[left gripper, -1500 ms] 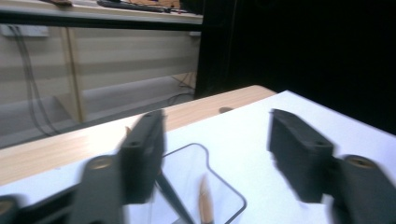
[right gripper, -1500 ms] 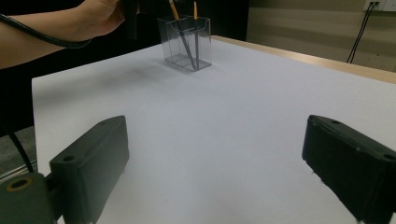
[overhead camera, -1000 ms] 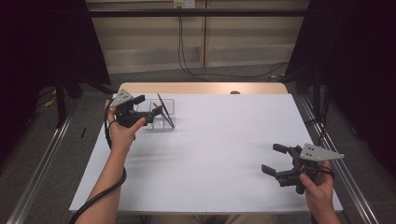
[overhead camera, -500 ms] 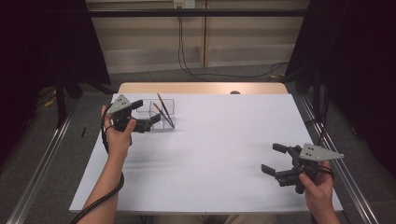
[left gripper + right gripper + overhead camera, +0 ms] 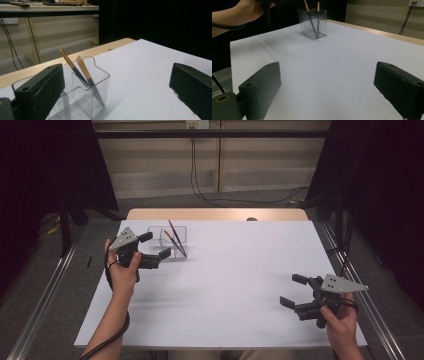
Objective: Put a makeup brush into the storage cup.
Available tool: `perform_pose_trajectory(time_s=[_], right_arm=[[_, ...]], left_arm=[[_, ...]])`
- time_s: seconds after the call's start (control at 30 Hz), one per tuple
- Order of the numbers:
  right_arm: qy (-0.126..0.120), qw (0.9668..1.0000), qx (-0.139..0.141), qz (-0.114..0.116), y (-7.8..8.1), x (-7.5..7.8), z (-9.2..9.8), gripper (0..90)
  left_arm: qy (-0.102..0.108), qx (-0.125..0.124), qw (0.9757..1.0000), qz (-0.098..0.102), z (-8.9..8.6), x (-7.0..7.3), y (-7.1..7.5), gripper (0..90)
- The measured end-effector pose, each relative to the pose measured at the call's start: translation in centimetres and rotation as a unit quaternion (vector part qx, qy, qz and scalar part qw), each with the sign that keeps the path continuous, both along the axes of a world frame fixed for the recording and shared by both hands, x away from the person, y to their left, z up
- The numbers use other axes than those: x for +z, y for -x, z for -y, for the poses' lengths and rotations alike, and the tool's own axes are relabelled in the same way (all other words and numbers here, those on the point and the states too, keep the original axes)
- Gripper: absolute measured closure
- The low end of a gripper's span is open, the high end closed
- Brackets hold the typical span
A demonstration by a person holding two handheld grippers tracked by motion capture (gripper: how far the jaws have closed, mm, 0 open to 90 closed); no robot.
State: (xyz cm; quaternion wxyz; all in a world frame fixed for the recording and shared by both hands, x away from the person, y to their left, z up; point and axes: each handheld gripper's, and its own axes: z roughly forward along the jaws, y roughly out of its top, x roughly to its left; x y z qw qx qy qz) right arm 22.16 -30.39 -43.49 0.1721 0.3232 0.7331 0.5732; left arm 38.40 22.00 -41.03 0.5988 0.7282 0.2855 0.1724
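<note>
From above, the left gripper (image 5: 152, 247) is hovering with jaws apart just beside the clear holder (image 5: 173, 235) at the tabletop's (image 5: 240, 285) far left, two pencils (image 5: 176, 241) leaning inside. Along the left gripper's jaws, the holder (image 5: 82, 100) is sitting near one jaw, seemingly untouched. Across from the right gripper (image 5: 327, 90), jaws apart and empty, the holder (image 5: 312, 23) is standing well away.

Clear holder (image 5: 172, 234), two dark, orange-tipped pencils (image 5: 175, 242), probably; white table (image 5: 240, 285).

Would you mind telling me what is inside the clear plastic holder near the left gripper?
The clear plastic holder contains two pencils with dark lower shafts and orange upper ends, leaning tilted in one compartment. The compartment beside it is partly covered by the left gripper, so its contents cannot be judged.
</note>
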Motion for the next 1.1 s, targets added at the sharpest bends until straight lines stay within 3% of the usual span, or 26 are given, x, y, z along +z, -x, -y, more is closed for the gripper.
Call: perform_pose_trajectory(time_s=[0.3, 0.7, 1.1], right_arm=[[0.001, 1.0000, -0.002, 0.001, 0.1, 0.0, 0.0, 6.7], [0.001, 1.0000, -0.004, 0.002, 0.3, 0.0, 0.1, 6.6], [-0.001, 1.0000, -0.005, 0.003, 0.2, 0.1, 0.1, 6.4]], left_arm=[[0.008, -0.009, 0.9999, 0.005, -0.3, 0.0, 1.1, 0.0], [0.017, -0.016, 0.9997, -0.007, -0.2, -1.1, 2.3, 0.0], [0.014, -0.025, 0.9996, -0.004, -0.2, -1.0, 3.1, 0.0]])
